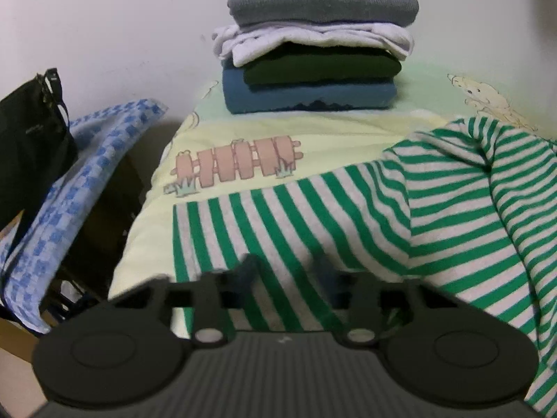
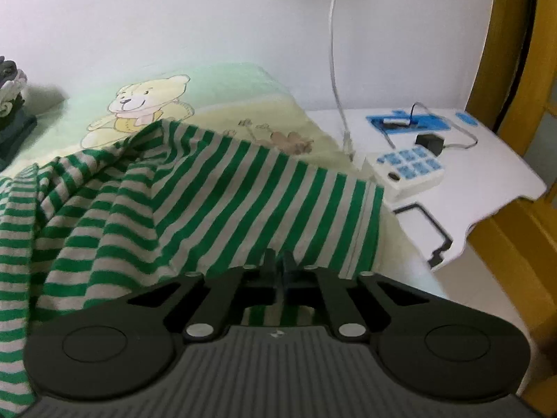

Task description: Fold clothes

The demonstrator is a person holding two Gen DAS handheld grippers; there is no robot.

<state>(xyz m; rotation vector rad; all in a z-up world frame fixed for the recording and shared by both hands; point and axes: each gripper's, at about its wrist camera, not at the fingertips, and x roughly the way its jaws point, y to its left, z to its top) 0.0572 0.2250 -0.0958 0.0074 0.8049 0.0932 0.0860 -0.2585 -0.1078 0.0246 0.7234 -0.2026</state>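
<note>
A green-and-grey striped garment (image 1: 348,216) lies spread and rumpled across a bed covered with a pale yellow-green cartoon blanket (image 1: 243,132); one straight edge of it runs along the near left, and its right part bunches up in raised folds. In the left wrist view, the left tool (image 1: 287,264) sits low over the garment's near portion with its two dark fingers (image 1: 249,264) blurred and standing a little apart, striped cloth lying between them; whether the pads are actually pinching that cloth cannot be told. In the right wrist view, the right tool (image 2: 278,261) has its fingers (image 2: 268,261) pressed together at the near hem of the striped garment (image 2: 209,191), close to its right edge, apparently nipping the fabric there. At the far end of the bed, against the white wall (image 1: 104,35), stands a neat stack of folded clothes (image 1: 316,45): a grey knit on top, a white piece below, then a dark green one, and a blue one at the bottom. To the left of the bed hang a blue checked towel (image 1: 87,160) and a black bag (image 1: 28,132). To the right of the bed, a white worktop (image 2: 487,160) carries a white keypad with blue keys (image 2: 407,170), a small black adapter (image 2: 430,142) and a white cable (image 2: 336,69) running up the wall. A bear print (image 2: 139,111) shows on the blanket beyond the garment.
</note>
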